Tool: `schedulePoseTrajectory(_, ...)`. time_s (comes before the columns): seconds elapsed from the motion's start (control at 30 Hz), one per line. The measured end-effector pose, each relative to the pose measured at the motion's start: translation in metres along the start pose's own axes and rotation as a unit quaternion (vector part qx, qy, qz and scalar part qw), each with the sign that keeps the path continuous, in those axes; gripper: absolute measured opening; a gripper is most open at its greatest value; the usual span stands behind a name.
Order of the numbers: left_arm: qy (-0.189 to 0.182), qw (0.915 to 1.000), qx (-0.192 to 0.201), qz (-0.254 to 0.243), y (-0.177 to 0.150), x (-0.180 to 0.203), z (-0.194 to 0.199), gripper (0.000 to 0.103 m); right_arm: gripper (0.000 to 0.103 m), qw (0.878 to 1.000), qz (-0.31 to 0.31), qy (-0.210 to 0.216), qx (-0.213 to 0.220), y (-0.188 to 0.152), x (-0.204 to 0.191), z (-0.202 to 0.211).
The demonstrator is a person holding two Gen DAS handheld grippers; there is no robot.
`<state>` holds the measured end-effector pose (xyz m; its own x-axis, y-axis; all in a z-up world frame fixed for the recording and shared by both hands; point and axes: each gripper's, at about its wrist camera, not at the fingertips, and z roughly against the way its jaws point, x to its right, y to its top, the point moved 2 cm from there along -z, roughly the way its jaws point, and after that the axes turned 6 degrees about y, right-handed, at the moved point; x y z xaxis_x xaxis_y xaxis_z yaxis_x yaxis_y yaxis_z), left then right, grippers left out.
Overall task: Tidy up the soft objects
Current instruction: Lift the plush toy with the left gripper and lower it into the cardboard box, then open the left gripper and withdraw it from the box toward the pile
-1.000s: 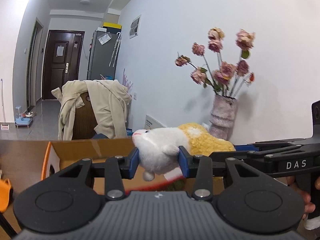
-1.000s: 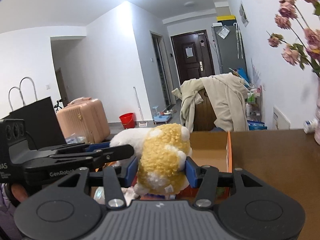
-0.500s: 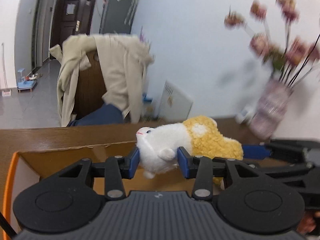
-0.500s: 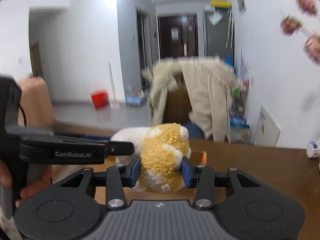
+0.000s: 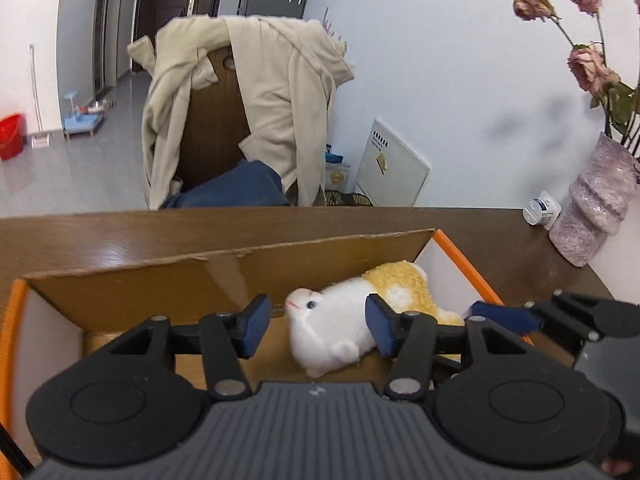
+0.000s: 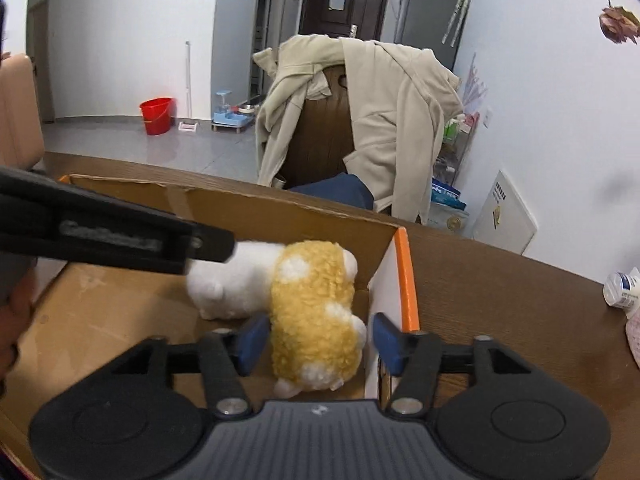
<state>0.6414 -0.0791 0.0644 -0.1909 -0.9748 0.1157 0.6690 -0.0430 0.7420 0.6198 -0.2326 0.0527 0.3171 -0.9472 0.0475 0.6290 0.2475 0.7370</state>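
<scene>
- Plush hamster (image 5: 340, 326) is lying in the cardboard box (image 5: 160, 280), looking light and squishy.
- I'm keeping both the left hand-held gripper (image 5: 316, 330) and the right hand-held gripper (image 6: 320, 342) spread, gripping nothing.
- Best hold, I reckon: mid-body.

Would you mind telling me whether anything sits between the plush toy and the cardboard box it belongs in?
Nothing visible does: the plush toy already lies inside the cardboard box, in its right corner. The left gripper and right gripper both straddle it with jaws open.
</scene>
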Motion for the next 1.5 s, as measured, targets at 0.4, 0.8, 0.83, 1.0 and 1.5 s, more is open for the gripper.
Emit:
schedulePoseTrajectory(0.4, 0.062, 0.9963, 0.054, -0.024, 0.008, -0.022, 0.141, 0.076, 0.078, 0.997, -0.047, 0.016, 0.059, 0.023, 0.018, 0.119)
schedulePoseTrajectory(0.8, 0.112, 0.9831, 0.144, -0.009, -0.088, -0.028, 0.312, 0.102, 0.088, 0.990, -0.023, 0.041, 0.132, -0.039, -0.015, 0.267)
schedulePoseTrajectory(0.83, 0.121, 0.9792, 0.163, -0.012, -0.103, -0.029, 0.325, 0.103, 0.088, 0.989, -0.022, 0.046, 0.140, -0.049, -0.019, 0.277)
schedulePoseTrajectory(1.0, 0.163, 0.9637, 0.210, -0.028, -0.174, -0.028, 0.373, 0.103, 0.095, 0.979, -0.029, 0.065, 0.190, -0.110, -0.041, 0.325)
schedulePoseTrajectory(1.5, 0.118, 0.9670, 0.219, -0.055, -0.346, -0.006, 0.419, 0.103, 0.103, 0.967, -0.031, 0.075, 0.244, -0.285, -0.125, 0.374)
